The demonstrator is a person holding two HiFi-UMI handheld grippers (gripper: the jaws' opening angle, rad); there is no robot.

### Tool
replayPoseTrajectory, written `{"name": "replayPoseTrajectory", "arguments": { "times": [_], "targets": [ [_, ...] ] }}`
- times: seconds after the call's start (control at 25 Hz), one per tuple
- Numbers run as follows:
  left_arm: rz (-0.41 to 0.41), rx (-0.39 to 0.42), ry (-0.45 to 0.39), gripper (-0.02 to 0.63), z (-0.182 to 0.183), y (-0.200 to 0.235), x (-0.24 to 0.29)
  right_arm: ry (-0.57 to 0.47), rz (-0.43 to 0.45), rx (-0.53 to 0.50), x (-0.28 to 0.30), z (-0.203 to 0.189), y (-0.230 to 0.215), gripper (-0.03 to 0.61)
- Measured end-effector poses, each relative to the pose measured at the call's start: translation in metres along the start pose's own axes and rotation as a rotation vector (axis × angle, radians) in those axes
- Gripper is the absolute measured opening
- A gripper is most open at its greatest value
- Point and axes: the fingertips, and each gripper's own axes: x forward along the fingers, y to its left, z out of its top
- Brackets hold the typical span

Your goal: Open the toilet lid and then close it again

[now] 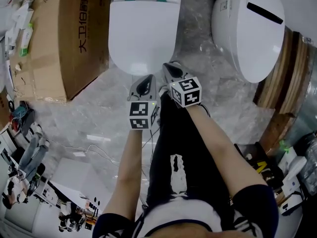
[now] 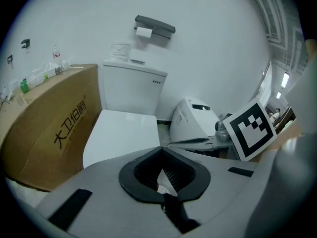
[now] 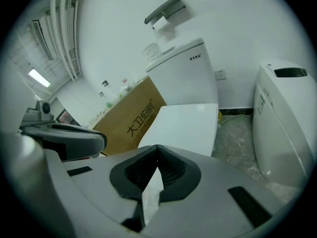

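Observation:
The white toilet has its lid (image 1: 143, 33) down flat on the bowl, at the top middle of the head view. My left gripper (image 1: 143, 85) and right gripper (image 1: 171, 69) hover side by side just short of the lid's front edge, touching nothing. Both are shut and hold nothing. In the left gripper view the lid (image 2: 121, 133) lies ahead of the shut left gripper (image 2: 162, 151), below the tank (image 2: 131, 86). The right gripper view shows the lid (image 3: 185, 128) beyond the shut right gripper (image 3: 157, 150).
A large cardboard box (image 1: 64, 38) stands close against the toilet's left side. A second white toilet (image 1: 252, 29) stands to the right, with wooden boards (image 1: 282, 98) beside it. The floor is grey marble (image 1: 99, 108). A paper holder (image 2: 153, 29) hangs on the wall above the tank.

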Motion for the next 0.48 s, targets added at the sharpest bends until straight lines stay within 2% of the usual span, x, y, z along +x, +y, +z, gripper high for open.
{"name": "replayPoseTrajectory", "arguments": {
  "times": [0.48],
  "targets": [
    [0.021,0.021,-0.024,0.006,0.001,-0.032,-0.029,-0.034,0.065,0.016,-0.043,0.001,0.020,0.008]
  ]
}}
